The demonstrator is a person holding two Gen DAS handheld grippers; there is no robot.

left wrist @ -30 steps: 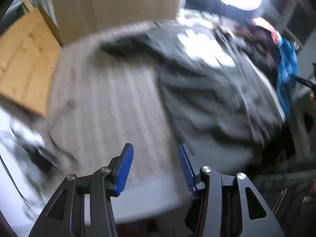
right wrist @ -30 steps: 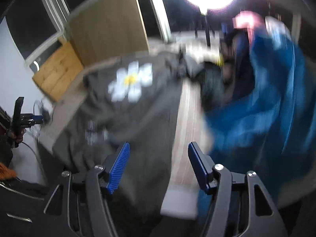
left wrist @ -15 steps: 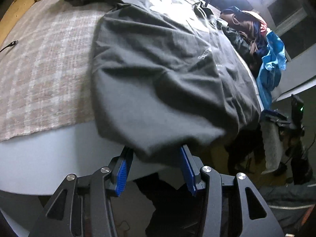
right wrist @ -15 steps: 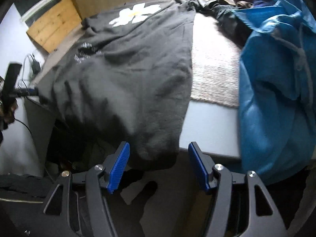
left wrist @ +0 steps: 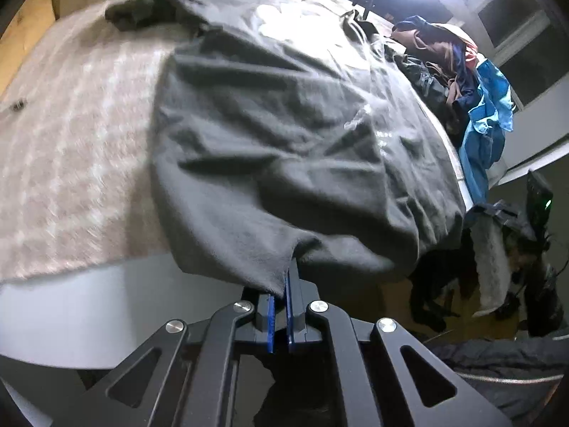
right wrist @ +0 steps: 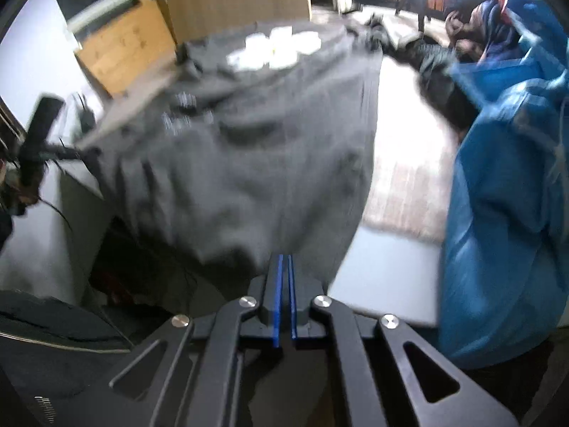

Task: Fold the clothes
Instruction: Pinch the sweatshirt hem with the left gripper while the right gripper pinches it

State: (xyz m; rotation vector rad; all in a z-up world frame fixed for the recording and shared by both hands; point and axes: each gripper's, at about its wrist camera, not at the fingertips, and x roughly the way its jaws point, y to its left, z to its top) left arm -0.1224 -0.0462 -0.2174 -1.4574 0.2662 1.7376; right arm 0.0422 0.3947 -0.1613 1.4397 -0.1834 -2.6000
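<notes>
Both pairs of jaws, wide apart a moment ago, have now pinched together on the near hem of the dark grey cotton sweatshirt with a white flower print (left wrist: 284, 135). It lies lengthways on the table, collar at the far end, hem drooping over the near edge, wrinkled. The left gripper (left wrist: 286, 281) clamps one hem corner, the right gripper (right wrist: 285, 267) the other. Under it lies a beige checked woven cloth (left wrist: 78, 149); a bright blue garment (right wrist: 505, 195) is heaped just beside.
</notes>
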